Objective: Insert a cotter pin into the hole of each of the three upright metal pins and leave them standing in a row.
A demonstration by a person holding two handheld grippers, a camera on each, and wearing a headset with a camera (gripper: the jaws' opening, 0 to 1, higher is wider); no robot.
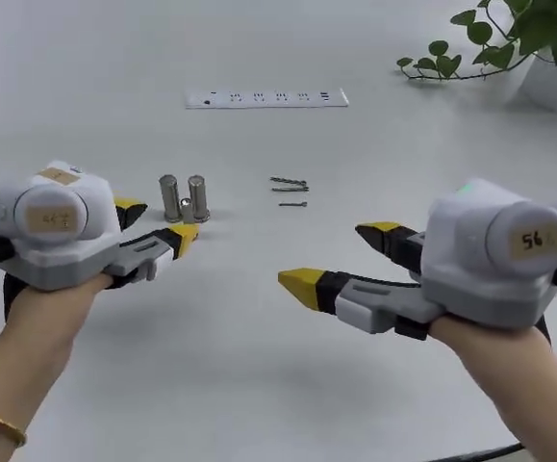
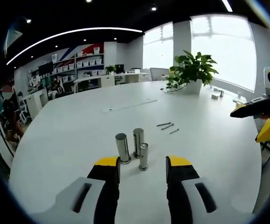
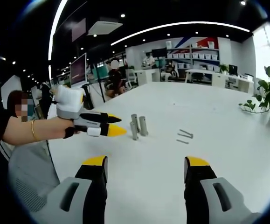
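Observation:
Three short upright metal pins [image 1: 185,199] stand clustered on the white table [image 1: 259,366], left of centre. My left gripper [image 1: 158,223] is open just in front of them; in its own view the pins [image 2: 135,148] stand right beyond its open tips [image 2: 143,163]. Three thin cotter pins [image 1: 291,190] lie loose to the right of the metal pins, also seen as cotter pins [image 2: 167,127] and cotter pins [image 3: 184,136]. My right gripper [image 1: 341,255] hovers open nearer the front, with nothing between its fingers; from its view [image 3: 146,163] the metal pins [image 3: 138,126] stand far ahead.
A white power strip [image 1: 266,98] lies at the back of the table. A potted plant [image 1: 519,38] stands at the back right corner. The right gripper view takes in the left gripper [image 3: 111,125] and the person's forearm. Office desks and shelves lie beyond.

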